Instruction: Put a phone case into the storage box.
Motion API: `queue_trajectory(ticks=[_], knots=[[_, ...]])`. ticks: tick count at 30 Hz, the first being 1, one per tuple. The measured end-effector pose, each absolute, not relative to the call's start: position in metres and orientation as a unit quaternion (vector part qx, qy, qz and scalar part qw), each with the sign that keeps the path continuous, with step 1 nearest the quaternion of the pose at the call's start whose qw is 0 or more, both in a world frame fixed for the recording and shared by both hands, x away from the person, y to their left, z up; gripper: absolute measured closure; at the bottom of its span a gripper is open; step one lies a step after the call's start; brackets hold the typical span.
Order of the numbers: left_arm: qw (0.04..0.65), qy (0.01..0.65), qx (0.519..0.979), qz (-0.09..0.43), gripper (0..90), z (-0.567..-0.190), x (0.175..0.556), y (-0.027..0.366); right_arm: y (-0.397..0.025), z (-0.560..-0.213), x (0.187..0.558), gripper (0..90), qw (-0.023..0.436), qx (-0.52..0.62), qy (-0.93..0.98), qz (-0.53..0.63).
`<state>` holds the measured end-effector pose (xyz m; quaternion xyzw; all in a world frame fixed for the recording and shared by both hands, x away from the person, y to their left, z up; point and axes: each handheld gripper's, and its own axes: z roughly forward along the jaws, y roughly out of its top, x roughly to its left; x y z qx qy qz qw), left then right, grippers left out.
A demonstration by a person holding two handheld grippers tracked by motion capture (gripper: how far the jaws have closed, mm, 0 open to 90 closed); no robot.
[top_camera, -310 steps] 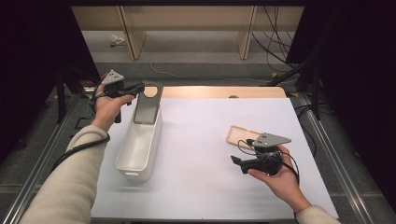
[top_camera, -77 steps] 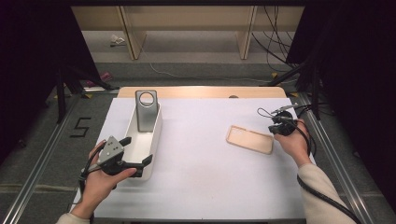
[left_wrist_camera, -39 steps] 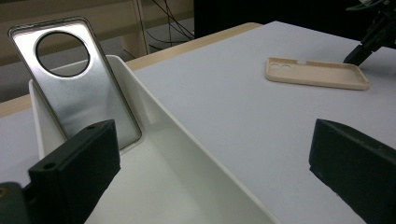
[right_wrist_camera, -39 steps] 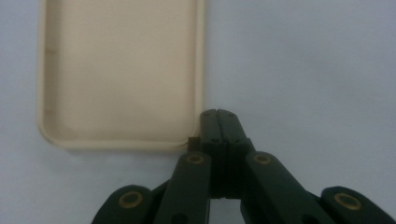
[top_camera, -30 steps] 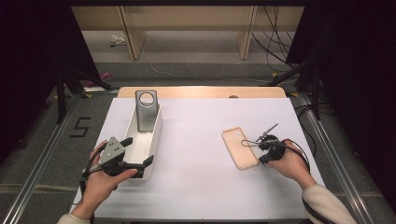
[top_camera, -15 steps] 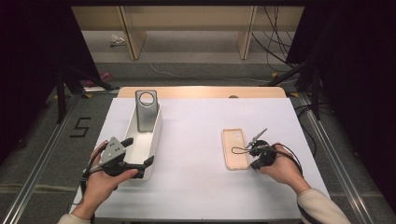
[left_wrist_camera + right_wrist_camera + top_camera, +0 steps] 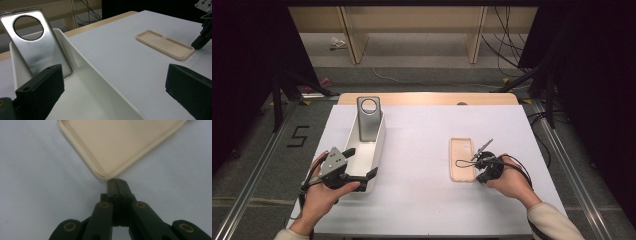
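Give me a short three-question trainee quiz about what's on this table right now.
1. True or false: the right gripper has its jaws spread wide around the beige phone case.
2. What leans upright at the far end of the white bin?
A. a silver phone case
B. a black cable
C. a wooden block
3. Which gripper's jaws are open at the bin's near end?

Key: 1. False; the jaws are shut, tips at a corner of the case. 2. A. 3. The left gripper.
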<state>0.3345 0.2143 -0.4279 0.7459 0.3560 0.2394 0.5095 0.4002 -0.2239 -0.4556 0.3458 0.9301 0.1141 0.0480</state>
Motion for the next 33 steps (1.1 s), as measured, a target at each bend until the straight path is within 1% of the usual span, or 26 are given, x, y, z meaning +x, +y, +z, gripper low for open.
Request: queue_trajectory(ticks=[11, 12, 13, 15, 18, 20, 25, 27, 30, 33], knots=[[0.509, 0.354, 0.747, 0.239, 1.6, -0.429, 0.335, 0.214, -0.219, -0.456, 0.399, 89.9, 0.047, 0.34, 0.933, 0.112], [0.509, 0.354, 0.747, 0.239, 1.6, -0.429, 0.335, 0.214, -0.219, -0.456, 0.399, 88.0, 0.047, 0.339, 0.933, 0.113], [0.509, 0.354, 0.748, 0.239, 1.6, -0.429, 0.335, 0.214, -0.219, -0.455, 0.399, 84.1, 0.05, 0.336, 0.934, 0.11], [0.509, 0.354, 0.747, 0.239, 1.6, -0.429, 0.335, 0.214, -0.218, -0.455, 0.399, 72.0, 0.061, 0.319, 0.94, 0.106], [0.508, 0.354, 0.748, 0.239, 1.6, -0.43, 0.335, 0.214, -0.218, -0.451, 0.399, 60.3, 0.064, 0.304, 0.945, 0.103], [0.508, 0.354, 0.748, 0.238, 1.6, -0.43, 0.335, 0.214, -0.219, -0.448, 0.398, 54.2, 0.077, 0.295, 0.947, 0.097], [0.507, 0.354, 0.749, 0.238, 1.6, -0.43, 0.335, 0.214, -0.224, -0.44, 0.399, 41.4, 0.102, 0.282, 0.949, 0.099], [0.508, 0.354, 0.748, 0.239, 1.6, -0.43, 0.335, 0.214, -0.223, -0.438, 0.399, 34.1, 0.116, 0.271, 0.95, 0.102], [0.508, 0.355, 0.748, 0.238, 1.6, -0.43, 0.335, 0.214, -0.22, -0.437, 0.398, 27.3, 0.117, 0.249, 0.956, 0.106], [0.508, 0.354, 0.748, 0.238, 1.7, -0.43, 0.335, 0.214, -0.215, -0.437, 0.397, 23.9, 0.12, 0.229, 0.961, 0.101]])
